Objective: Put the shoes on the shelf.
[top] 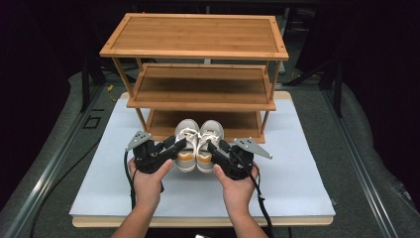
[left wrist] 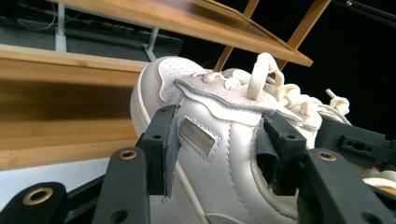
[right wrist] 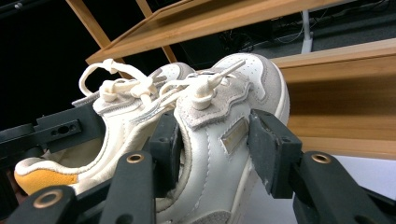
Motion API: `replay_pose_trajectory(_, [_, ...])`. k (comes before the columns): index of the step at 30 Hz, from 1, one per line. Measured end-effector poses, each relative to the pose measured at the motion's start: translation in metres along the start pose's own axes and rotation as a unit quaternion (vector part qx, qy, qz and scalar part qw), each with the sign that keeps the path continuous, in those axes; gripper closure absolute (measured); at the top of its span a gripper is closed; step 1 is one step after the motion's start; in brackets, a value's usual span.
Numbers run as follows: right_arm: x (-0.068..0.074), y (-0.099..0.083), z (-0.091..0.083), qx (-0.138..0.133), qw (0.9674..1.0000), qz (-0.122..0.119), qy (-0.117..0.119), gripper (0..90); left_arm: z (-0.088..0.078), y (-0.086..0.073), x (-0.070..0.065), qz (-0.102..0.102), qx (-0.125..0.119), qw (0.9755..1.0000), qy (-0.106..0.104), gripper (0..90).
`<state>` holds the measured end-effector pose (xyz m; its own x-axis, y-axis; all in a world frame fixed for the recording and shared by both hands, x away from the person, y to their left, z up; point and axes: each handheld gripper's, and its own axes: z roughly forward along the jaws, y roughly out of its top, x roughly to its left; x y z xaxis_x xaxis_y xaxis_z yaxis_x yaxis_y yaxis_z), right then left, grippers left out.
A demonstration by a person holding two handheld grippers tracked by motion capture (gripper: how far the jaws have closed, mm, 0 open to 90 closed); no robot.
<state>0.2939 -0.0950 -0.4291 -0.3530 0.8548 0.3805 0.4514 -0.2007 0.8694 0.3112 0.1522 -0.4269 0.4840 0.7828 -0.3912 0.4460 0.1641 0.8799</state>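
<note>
The left gripper [top: 179,144] is clamped on the side wall of the left sneaker [top: 187,144]; in the left gripper view both black pads [left wrist: 164,148] press into the white leather on either side of the small gold side label. The right gripper [top: 213,147] pinches the right sneaker [top: 209,144] the same way, one jaw inside the collar and one on the outer wall. The pair sits side by side, toes toward the rack, just in front of the bottom shelf [top: 237,122] of the bamboo shoe rack [top: 198,37], near the middle of the white table mat [top: 297,168]. Whether the soles are clear of the mat cannot be told.

Judged risks from this position:

1. Toe strike. The middle shelf [top: 198,105] overhangs the bottom opening. If the sneakers are carried in too high, the toes or laces will likely catch its front edge and tilt the rack.
2. Slip in the grip. Each hold is on soft, yielding leather at one side only. A heel-heavy sneaker may rotate between the pads and drop.
3. Uneven advance. If one hand leads, the sneakers rub together and the pair may land skewed.
4. Lace snag. Loose loops [right wrist: 100,70] could hook on a jaw at release.
</note>
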Motion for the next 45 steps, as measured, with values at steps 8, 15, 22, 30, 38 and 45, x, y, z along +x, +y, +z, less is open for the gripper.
replay_pose_trajectory(8, [0.008,0.014,-0.001,-0.008,1.0,-0.004,0.0,55.1,-0.006,0.012,-0.002,-0.001,-0.006,1.0,-0.003,52.4])
replay_pose_trajectory(15, [0.013,0.021,-0.005,-0.012,0.9999,-0.009,0.004,55.1,-0.01,0.019,-0.005,-0.002,-0.01,0.9999,-0.006,52.4])
replay_pose_trajectory(22, [0.015,0.03,-0.007,-0.019,0.9997,-0.013,0.002,55.1,-0.009,0.026,-0.008,0.001,-0.016,0.9998,-0.007,52.5])
replay_pose_trajectory(30, [0.012,0.041,-0.004,-0.012,0.9999,-0.011,0.004,55.2,-0.002,0.037,-0.008,0.003,-0.015,0.9999,-0.008,52.6])
replay_pose_trajectory(38, [0.01,0.054,0.007,-0.024,0.9996,-0.013,0.004,55.2,0.007,0.05,-0.006,0.007,-0.016,0.9998,-0.004,52.6])
replay_pose_trajectory(45, [0.01,0.064,0.013,-0.026,0.9995,-0.017,0.008,55.3,0.011,0.064,-0.006,0.016,-0.021,0.9997,0.002,52.5])
